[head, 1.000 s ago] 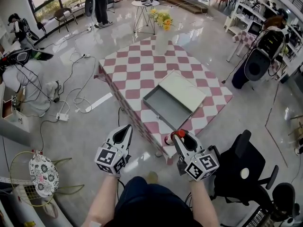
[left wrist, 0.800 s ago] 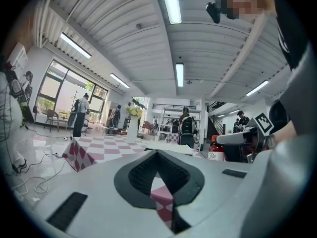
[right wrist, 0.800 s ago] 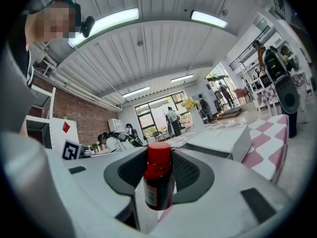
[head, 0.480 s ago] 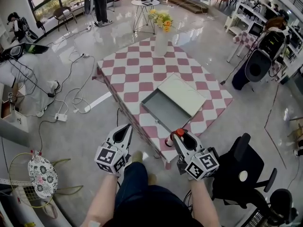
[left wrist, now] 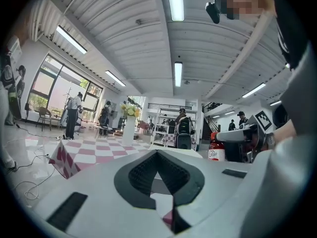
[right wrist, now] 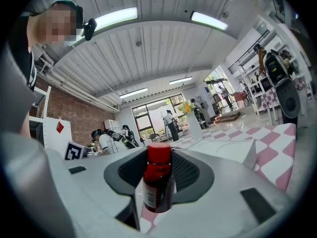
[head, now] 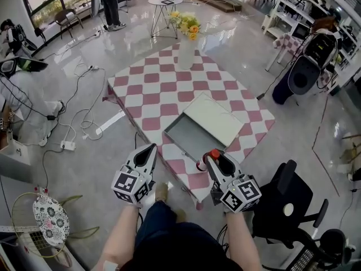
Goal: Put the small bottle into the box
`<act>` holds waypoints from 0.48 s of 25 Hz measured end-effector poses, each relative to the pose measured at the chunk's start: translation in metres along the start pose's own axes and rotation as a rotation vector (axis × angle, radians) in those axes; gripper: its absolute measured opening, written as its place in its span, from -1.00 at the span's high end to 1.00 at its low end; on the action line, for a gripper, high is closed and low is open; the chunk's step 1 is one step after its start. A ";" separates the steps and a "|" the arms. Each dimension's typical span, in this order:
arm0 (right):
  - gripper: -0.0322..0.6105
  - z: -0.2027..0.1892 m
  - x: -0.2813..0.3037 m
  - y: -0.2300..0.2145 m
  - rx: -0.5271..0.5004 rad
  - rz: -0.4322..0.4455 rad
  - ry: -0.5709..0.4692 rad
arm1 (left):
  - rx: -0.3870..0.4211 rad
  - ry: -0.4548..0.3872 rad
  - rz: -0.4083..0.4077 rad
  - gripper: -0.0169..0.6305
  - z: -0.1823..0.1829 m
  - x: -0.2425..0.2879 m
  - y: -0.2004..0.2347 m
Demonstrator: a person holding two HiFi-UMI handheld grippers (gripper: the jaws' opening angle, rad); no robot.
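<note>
A small dark bottle with a red cap (head: 211, 154) stands upright in my right gripper (head: 214, 157), whose jaws are shut on it near the front corner of the pink-and-white checkered table (head: 152, 89). In the right gripper view the bottle (right wrist: 158, 182) fills the middle between the jaws of the right gripper (right wrist: 158, 158). The open grey box (head: 192, 135), with its white lid (head: 215, 119) tilted back, lies on the table just beyond. My left gripper (head: 151, 151) is shut and empty, over the floor left of the corner. From the left gripper (left wrist: 157, 153) view, the bottle (left wrist: 214, 150) shows at right.
A white vase of yellow flowers (head: 185, 48) stands at the table's far side. A black office chair (head: 287, 199) is close at right. Cables (head: 84, 114) trail over the floor at left, and a racket (head: 39, 219) lies at lower left. People stand far back.
The person has stepped closer, so the table and box have drawn nearer to both grippers. The bottle stays held in the right gripper; the left stays shut.
</note>
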State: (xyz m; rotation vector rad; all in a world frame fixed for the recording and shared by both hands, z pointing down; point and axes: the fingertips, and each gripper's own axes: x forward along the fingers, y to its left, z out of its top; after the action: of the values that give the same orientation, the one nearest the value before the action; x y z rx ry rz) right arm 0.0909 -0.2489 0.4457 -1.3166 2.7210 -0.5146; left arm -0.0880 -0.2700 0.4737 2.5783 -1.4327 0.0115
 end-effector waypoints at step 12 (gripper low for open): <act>0.44 -0.023 0.031 -0.041 -0.074 -0.096 0.096 | -0.015 0.054 -0.099 0.94 -0.017 0.052 0.005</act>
State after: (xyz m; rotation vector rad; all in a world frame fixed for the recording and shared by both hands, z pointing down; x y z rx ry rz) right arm 0.0973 -0.2899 0.4830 -1.4845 2.7898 -0.5019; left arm -0.0631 -0.3133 0.4968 2.6127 -1.2809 0.0565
